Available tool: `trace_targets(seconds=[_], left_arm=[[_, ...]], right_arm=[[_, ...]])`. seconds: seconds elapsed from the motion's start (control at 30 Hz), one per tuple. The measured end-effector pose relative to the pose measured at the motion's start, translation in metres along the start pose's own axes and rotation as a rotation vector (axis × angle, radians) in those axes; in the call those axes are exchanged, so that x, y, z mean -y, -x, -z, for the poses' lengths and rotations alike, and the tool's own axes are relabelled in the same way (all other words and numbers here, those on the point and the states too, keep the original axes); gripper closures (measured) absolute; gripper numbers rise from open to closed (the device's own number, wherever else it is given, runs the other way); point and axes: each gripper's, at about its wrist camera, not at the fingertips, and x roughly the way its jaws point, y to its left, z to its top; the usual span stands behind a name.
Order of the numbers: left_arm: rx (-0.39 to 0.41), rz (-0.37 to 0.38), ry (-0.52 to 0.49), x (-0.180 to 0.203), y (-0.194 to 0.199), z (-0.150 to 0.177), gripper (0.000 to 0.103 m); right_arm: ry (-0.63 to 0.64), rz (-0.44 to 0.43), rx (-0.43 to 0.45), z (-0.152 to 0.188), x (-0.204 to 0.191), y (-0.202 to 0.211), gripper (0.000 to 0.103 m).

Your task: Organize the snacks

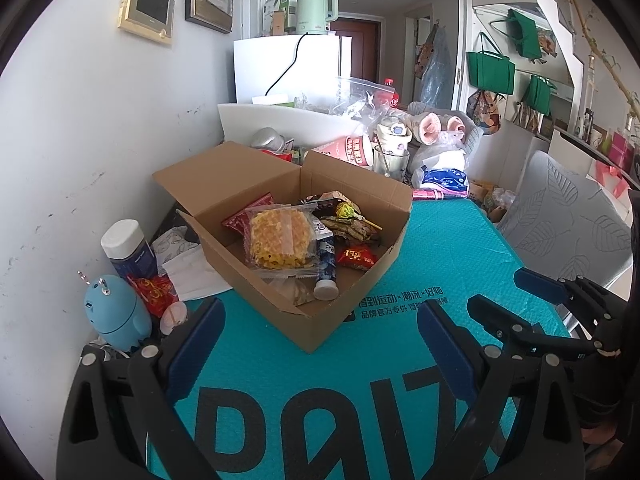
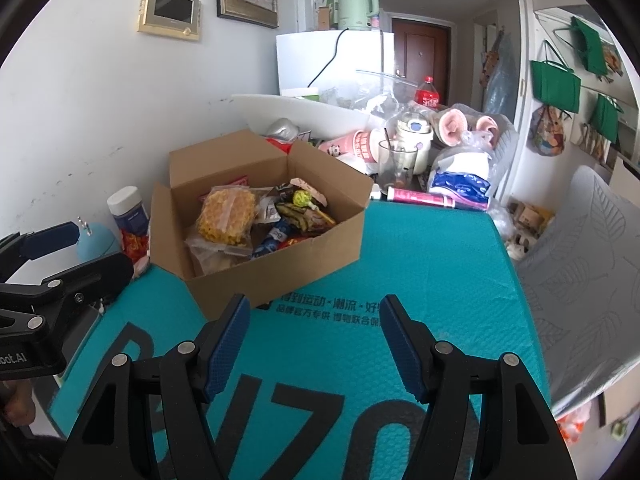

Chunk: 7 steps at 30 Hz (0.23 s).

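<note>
both grippers, left gripper and right gripper, apart over teal mat; white wall behind

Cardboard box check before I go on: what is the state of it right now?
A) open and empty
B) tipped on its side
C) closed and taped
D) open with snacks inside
D: the cardboard box stands upright on the teal mat with its flaps open, and a waffle pack, a lollipop and other wrapped snacks lie inside it.
</note>
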Motion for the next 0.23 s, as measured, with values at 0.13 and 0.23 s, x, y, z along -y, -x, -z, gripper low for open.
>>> trace_targets(seconds=[0.13,0.23], left_arm=[[0.0,-0.003,-0.002,0.0022,-0.0026,0.0013,0.005],[-0.005,-0.008,-0.008,0.0044,-0.0064,0.0028,0.005]], right_arm=[[-0.001,0.0,-0.002,0.0017,0.0004,-0.0008,0.036],[-0.006,-0.002,-0.005,0.003,0.0012,-0.0018,0.036]])
